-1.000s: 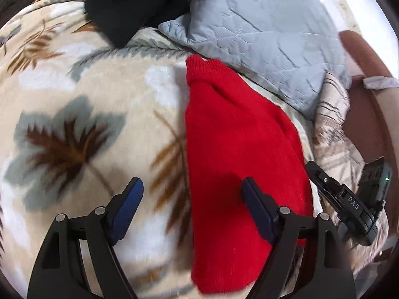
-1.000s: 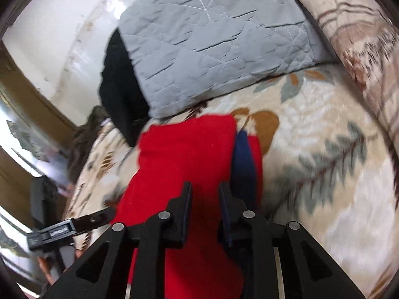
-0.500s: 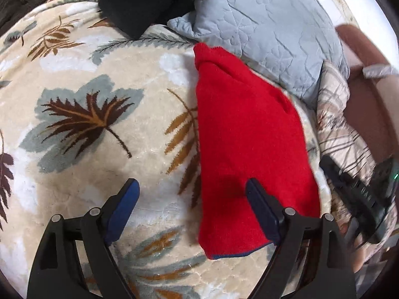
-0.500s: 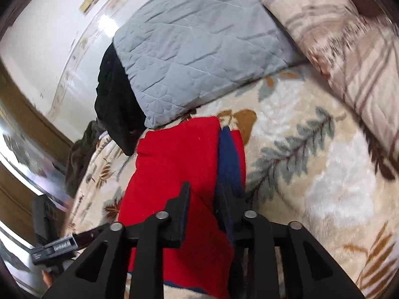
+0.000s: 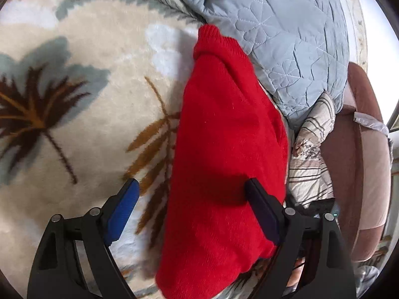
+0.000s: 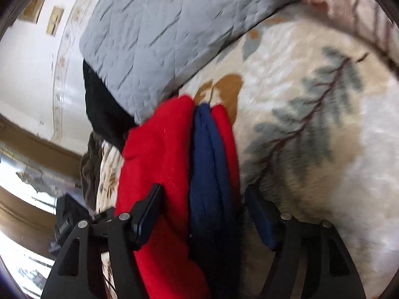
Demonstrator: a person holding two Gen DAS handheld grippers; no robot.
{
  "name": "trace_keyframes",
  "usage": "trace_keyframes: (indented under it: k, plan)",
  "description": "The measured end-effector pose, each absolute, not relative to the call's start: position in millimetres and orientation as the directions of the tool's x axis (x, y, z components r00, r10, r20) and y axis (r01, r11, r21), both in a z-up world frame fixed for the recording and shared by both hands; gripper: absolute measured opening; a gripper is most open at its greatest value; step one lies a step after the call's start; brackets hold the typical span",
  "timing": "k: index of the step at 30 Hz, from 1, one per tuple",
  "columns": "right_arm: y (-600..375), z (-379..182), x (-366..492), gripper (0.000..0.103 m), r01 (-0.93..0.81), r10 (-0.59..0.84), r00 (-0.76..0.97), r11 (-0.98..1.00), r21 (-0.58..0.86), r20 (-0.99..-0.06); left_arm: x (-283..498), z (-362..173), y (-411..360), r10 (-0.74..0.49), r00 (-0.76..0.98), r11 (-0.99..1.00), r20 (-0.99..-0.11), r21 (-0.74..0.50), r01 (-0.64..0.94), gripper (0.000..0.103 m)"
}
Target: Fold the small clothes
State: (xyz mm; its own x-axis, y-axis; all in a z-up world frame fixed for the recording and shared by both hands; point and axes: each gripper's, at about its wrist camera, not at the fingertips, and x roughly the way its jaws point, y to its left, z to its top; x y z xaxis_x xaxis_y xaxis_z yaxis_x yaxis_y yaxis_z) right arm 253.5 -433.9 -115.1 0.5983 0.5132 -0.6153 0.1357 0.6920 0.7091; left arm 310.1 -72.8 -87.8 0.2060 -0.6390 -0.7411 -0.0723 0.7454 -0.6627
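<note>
1. The bed carries a cream fleece blanket (image 5: 82, 114) printed with brown and grey-green leaves; it is the surface under everything I am working on.
2. A grey quilted pillow (image 5: 286, 37) lies at the far end of the blanket, and a striped beige cushion (image 5: 314, 149) sits beside it toward the brown bed frame (image 5: 359, 174).
3. A dark garment (image 6: 99, 104) lies at the pillow's left edge in the right wrist view.
4. The red sweater (image 5: 224, 162) lies folded lengthwise on the blanket, a long narrow bundle. Its ribbed far end touches the pillow's corner; its near end reaches under my hand-held grippers.
5. From the right wrist view, navy blue fabric (image 6: 209, 174) shows as a layer sandwiched between red layers along the folded edge.
6. My left hand-held gripper (image 5: 192, 194) stands spread wide. Its left pad is over bare blanket and its right pad is over the sweater; neither presses on the cloth.
7. My right hand-held gripper (image 6: 202, 199) is opening. The folded edge, red and navy layers together, sits between its fingers, but the pads stand clear of it on both sides.
</note>
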Motion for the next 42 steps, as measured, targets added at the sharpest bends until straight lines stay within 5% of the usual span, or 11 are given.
trace_keyframes:
  k: [8, 10, 12, 17, 26, 42]
  plan:
    - [-427.8, -118.1, 263.6, 0.073, 0.073, 0.579, 0.563, 0.676, 0.733, -0.59, 319.2, -92.7, -92.3, -0.655, 0.203, 0.732, -0.728, -0.678, -0.069, 0.088]
    - [-423.3, -116.4, 263.8, 0.067, 0.071, 0.562, 0.556, 0.702, 0.709, -0.612, 317.8, -91.2, -100.4, -0.664, 0.192, 0.728, -0.722, -0.684, -0.054, 0.084]
    - [-419.7, -114.1, 261.2, 0.047, 0.06, 0.538, 0.563, 0.73, 0.681, -0.627, 313.7, -86.0, -106.2, -0.616, 0.213, 0.77, -0.758, -0.636, -0.038, 0.078]
    - [-405.6, -98.2, 249.0, 0.034, 0.019, 0.448, 0.612, 0.815, 0.579, -0.652, 303.4, -69.1, -111.0, -0.545, 0.274, 0.827, -0.792, -0.562, 0.019, 0.055]
    - [-377.7, -70.5, 219.7, 0.031, 0.008, 0.371, 0.66, 0.866, 0.5, -0.654, 274.4, -30.1, -110.7, -0.464, 0.39, 0.88, -0.795, -0.464, 0.1, 0.049]
    - [-311.2, -38.8, 135.2, 0.031, -0.042, 0.454, 0.672, 0.812, 0.582, -0.584, 190.6, 11.4, -39.3, -0.444, 0.457, 0.888, -0.771, -0.448, 0.106, 0.049]
